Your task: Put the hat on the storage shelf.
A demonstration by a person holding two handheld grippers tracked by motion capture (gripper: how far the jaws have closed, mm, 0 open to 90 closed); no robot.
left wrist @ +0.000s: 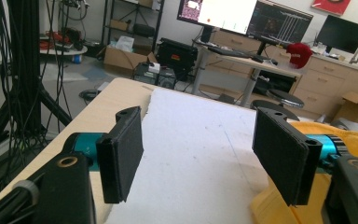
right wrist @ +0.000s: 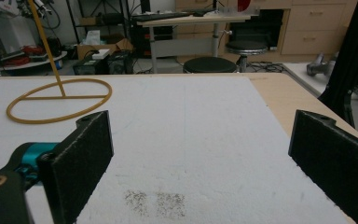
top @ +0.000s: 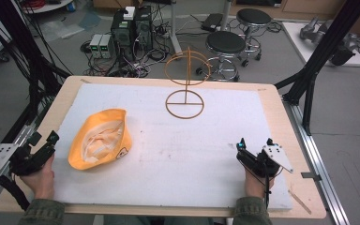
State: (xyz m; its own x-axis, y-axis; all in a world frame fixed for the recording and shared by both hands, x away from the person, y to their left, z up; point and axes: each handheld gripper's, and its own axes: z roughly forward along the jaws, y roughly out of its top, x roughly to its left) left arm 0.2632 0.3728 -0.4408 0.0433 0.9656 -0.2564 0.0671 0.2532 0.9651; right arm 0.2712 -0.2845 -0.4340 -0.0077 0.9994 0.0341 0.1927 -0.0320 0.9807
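— Yellow hat (top: 101, 139) position, please.

— It lies upturned on the white mat (top: 178, 154), left of centre, lining facing up. From my left gripper (top: 45, 144) it sits just to the right; in the left gripper view its yellow cloth (left wrist: 349, 135) shows behind and under the right-hand jaw. I cannot tell whether that jaw touches it.

— Tool state?

— Left gripper: jaws spread wide, nothing between them, held at the mat's left edge by my left hand (top: 40, 180). Right gripper (top: 255, 150): jaws also spread wide, holding nothing, low over the mat near its right front corner, in my right hand (top: 253, 183).

— Other items?

— I see a wire stand (top: 186, 82) upright at the far centre of the mat, well apart from both grippers; its ring base (right wrist: 58, 100) lies flat on the mat.
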